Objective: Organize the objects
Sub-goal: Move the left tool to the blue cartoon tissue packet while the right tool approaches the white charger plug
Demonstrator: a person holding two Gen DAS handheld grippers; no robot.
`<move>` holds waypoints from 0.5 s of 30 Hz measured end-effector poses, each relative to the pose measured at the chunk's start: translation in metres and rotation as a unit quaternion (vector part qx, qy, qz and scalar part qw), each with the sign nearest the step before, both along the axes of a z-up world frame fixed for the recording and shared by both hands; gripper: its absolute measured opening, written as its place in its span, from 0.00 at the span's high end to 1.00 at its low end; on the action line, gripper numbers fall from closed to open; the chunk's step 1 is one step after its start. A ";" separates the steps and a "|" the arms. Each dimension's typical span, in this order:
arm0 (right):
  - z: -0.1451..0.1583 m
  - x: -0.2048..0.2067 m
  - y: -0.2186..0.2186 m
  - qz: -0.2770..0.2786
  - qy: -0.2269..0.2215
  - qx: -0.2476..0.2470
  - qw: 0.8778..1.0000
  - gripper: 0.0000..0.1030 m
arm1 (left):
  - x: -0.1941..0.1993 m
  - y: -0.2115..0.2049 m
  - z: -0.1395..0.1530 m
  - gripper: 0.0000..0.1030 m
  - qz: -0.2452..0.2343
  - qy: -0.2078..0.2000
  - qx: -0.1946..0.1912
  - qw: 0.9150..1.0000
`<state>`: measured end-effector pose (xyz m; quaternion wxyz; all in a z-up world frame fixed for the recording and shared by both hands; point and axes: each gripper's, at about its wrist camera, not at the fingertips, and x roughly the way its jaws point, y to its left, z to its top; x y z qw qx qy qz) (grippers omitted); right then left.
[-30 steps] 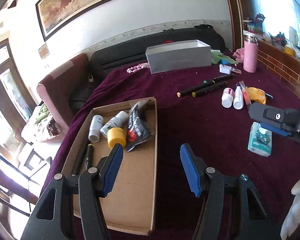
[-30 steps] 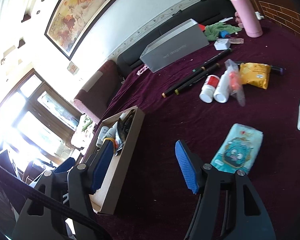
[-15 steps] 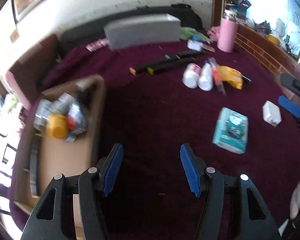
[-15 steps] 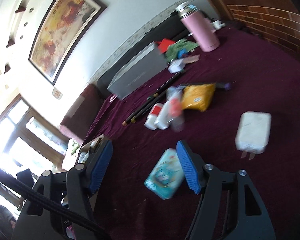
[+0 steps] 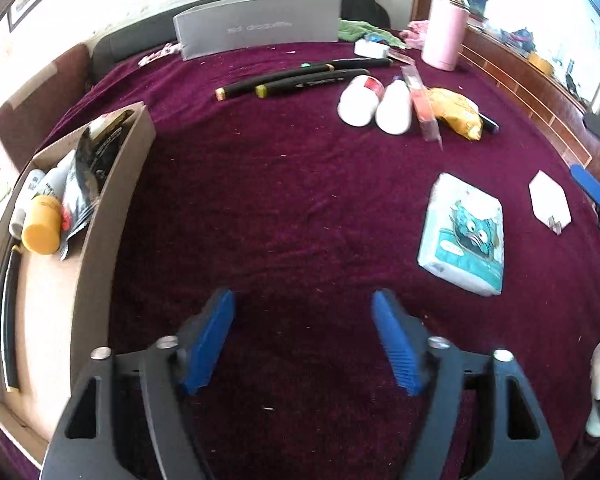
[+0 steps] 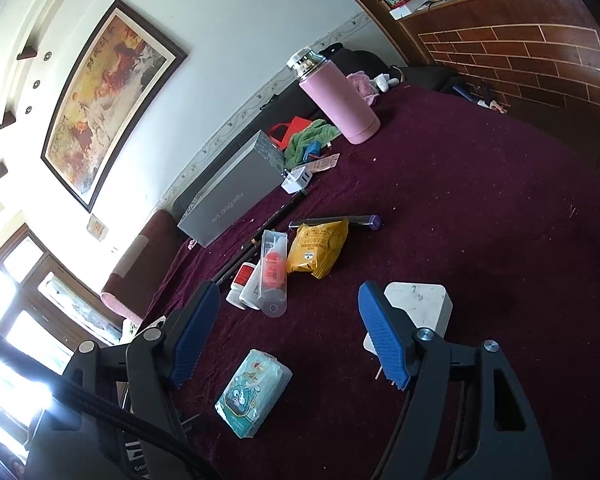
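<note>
On the maroon cloth [image 5: 300, 208], left gripper [image 5: 302, 340] with blue pads spread wide, holding nothing; cardboard tray [image 5: 100, 240] to its left containing a yellow-capped bottle [image 5: 42, 228] and a black pouch [image 5: 88, 172]. Right gripper [image 6: 288, 332] likewise spread and empty, its right pad just beside the white charger [image 6: 420, 308]. Tissue pack [image 6: 254, 394] lying between both grippers; two white bottles [image 5: 374, 106], yellow packet [image 5: 454, 114] and black markers [image 5: 300, 80] farther off, near the grey box [image 5: 256, 26] and pink flask [image 6: 340, 100]
</note>
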<state>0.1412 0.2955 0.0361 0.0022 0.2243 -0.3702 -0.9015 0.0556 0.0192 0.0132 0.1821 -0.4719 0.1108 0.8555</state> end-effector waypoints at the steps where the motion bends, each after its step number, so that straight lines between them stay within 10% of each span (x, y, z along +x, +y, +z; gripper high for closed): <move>1: -0.002 0.000 0.002 0.004 0.003 -0.011 1.000 0.30 | 0.002 0.002 -0.002 0.18 -0.006 0.002 -0.002 1.000; 4: -0.007 -0.001 0.007 0.007 0.002 -0.035 0.999 0.27 | -0.002 0.004 -0.004 0.01 -0.022 -0.015 0.004 1.000; 15: -0.016 -0.008 -0.001 0.030 -0.026 -0.039 0.998 0.26 | 0.003 0.007 -0.004 0.01 -0.034 -0.008 -0.003 0.999</move>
